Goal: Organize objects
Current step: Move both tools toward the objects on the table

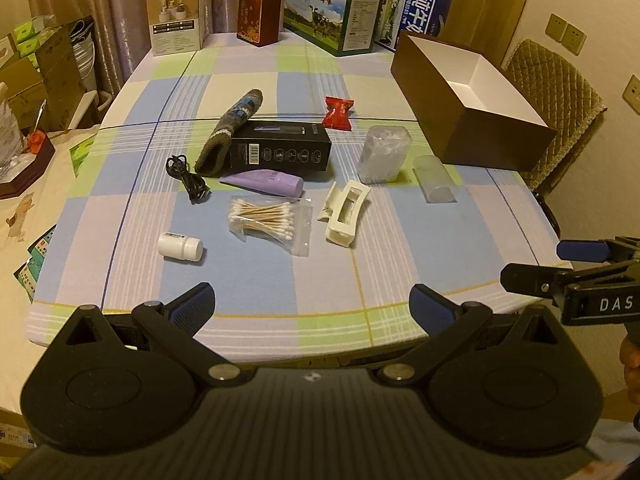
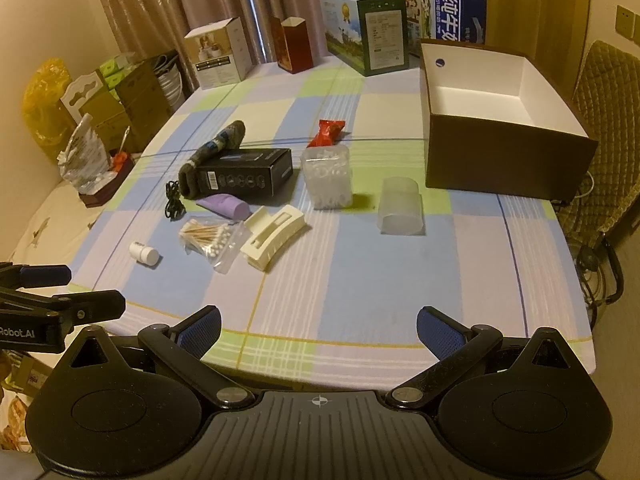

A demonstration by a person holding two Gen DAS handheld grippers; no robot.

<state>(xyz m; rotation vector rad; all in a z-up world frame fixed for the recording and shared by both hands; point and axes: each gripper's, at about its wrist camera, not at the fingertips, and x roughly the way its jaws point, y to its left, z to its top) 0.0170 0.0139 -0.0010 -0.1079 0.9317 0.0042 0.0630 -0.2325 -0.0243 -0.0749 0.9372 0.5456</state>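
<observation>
We log: left gripper (image 1: 313, 303) and right gripper (image 2: 319, 328), both spread, empty. Ahead: cotton swabs (image 1: 262, 218) in crinkled plastic, glossy black carton (image 1: 281, 149) partly hiding knitted sock (image 1: 232, 125); brown box (image 1: 472, 108) ahead-right, interior mostly hidden.

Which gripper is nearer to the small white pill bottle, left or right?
Left. The left gripper hangs open at the near table edge, the white pill bottle just ahead to its left. The right gripper, also open, sits farther right, with the bottle far left.

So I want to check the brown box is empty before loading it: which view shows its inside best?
The right wrist view: the brown box shows its white floor, bare where visible. The left wrist view shows mainly walls.
</observation>
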